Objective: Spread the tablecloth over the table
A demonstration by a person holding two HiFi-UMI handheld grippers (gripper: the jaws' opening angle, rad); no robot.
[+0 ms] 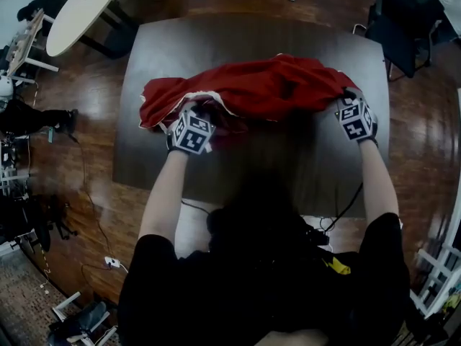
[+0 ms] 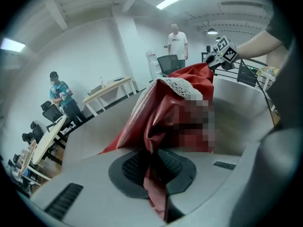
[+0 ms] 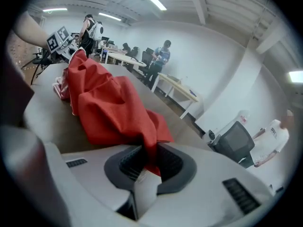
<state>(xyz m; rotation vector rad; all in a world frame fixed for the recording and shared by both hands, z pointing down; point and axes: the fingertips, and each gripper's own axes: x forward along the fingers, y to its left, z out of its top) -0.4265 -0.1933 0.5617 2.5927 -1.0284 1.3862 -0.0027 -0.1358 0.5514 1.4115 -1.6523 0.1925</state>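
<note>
1. Table (image 1: 216,42): we lose its near edge under the person (image 1: 259,280) in the head view.
2. Tablecloth (image 1: 252,89): we lose one fold to a mosaic patch in the left gripper view.
3. Left gripper (image 1: 193,125), right gripper (image 1: 353,110): from above, cloth buries their jaws.
4. White table (image 1: 83,9): cut off at the top edge.

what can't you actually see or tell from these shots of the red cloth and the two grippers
- Head view: marker cubes hide where the left gripper and right gripper meet the tablecloth.
- Head view: the person's body hides the near edge of the table.
- Left gripper view: a mosaic patch covers the tablecloth's middle.
- All views: bunched folds hide the tablecloth's full shape.
</note>
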